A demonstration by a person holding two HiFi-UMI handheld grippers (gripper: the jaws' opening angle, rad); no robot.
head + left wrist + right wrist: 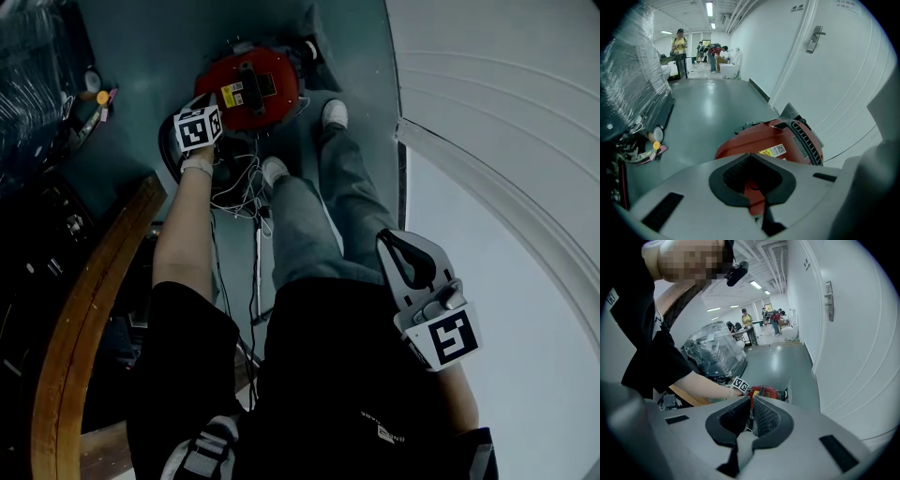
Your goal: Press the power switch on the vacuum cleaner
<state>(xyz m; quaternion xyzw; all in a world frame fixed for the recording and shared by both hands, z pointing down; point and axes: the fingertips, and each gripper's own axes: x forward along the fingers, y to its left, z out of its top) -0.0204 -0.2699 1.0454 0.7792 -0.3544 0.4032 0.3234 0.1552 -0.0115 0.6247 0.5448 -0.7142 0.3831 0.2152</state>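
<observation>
The red round vacuum cleaner (pixel 246 89) sits on the grey-green floor, with a black handle and a yellow label on top. I cannot make out its power switch. My left gripper (pixel 199 127) hovers at the vacuum's left edge, jaws shut and empty. In the left gripper view the left gripper (pixel 750 157) looks at the vacuum cleaner (pixel 778 143) close ahead, slightly right. My right gripper (pixel 391 241) is held back at my hip, far from the vacuum, shut on nothing. From the right gripper (pixel 751 398) the vacuum cleaner (pixel 765 392) shows small, beyond the left arm.
My shoes (pixel 333 112) stand right beside the vacuum, with tangled cables (pixel 239 183) between them and my left hand. A curved wooden edge (pixel 84 300) and plastic-wrapped goods (pixel 633 70) lie left. A white wall (pixel 506 141) runs on the right. People (pixel 679 44) stand far down the hall.
</observation>
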